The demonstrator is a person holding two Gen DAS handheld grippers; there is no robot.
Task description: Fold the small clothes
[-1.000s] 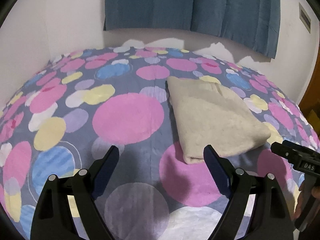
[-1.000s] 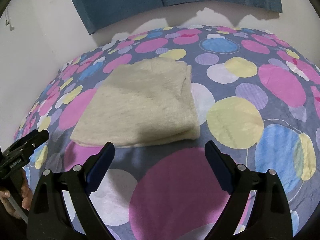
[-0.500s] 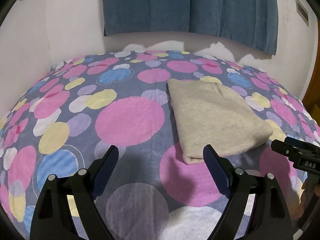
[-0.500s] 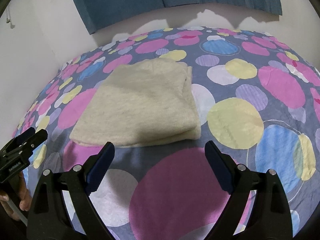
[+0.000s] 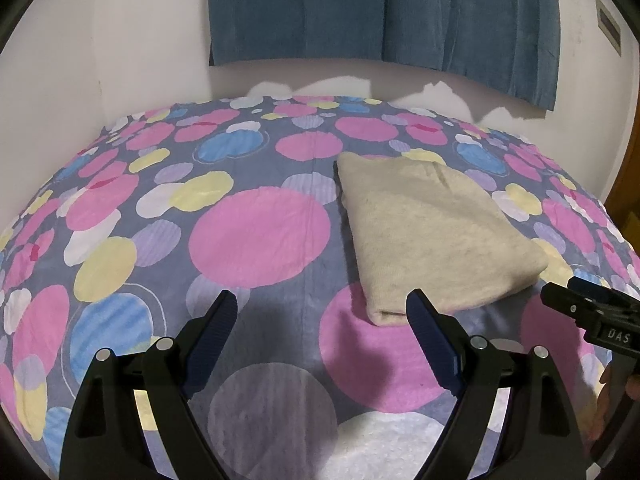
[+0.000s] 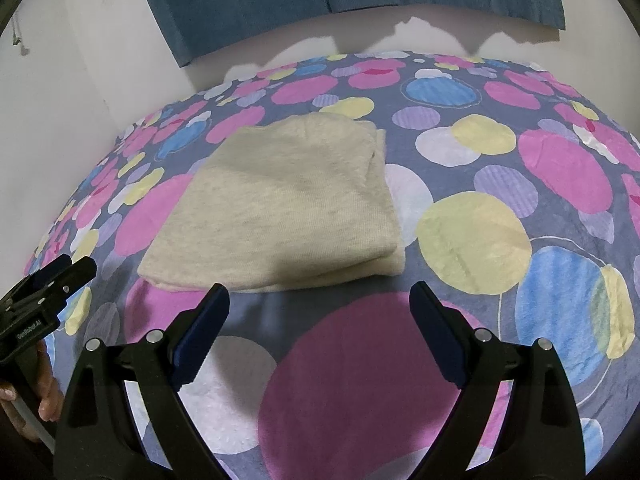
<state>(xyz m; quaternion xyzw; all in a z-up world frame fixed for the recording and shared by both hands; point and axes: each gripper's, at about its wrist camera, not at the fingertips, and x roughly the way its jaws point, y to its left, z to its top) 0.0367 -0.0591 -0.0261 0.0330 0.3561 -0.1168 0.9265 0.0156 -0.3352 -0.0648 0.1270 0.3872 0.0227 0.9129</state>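
1. While both grippers hang above the bedsheet [image 5: 256,232], each points down at a slant toward the bed; neither touches any cloth.
2. Left gripper [image 5: 322,308]: jaws spread wide, blue pads facing each other across an empty gap; only the sheet shows between them.
3. Right gripper [image 6: 318,300]: jaws likewise spread wide, with nothing pinched; the gap frames a large pink dot on the sheet.
4. Folded garment [image 5: 432,232]: a beige knit piece, folded into a compact, roughly rectangular stack, lying flat on the sheet; layered edges show at its near corner.
5. Position of the garment relative to the left gripper: ahead and to the right; its near corner lies just beyond the right-hand pad, apart from it.
6. Position relative to the right gripper: ahead and to the left; in the right wrist view its near edge lies just past the left-hand pad.
7. Cross views: the right gripper enters the left wrist view at the right edge; the left gripper enters the right wrist view at the left edge, with fingers [image 6: 48,396] of a hand on its grip.
8. Background: a blue curtain [image 5: 384,12] hangs on the white wall [image 5: 120,40] behind the bed.
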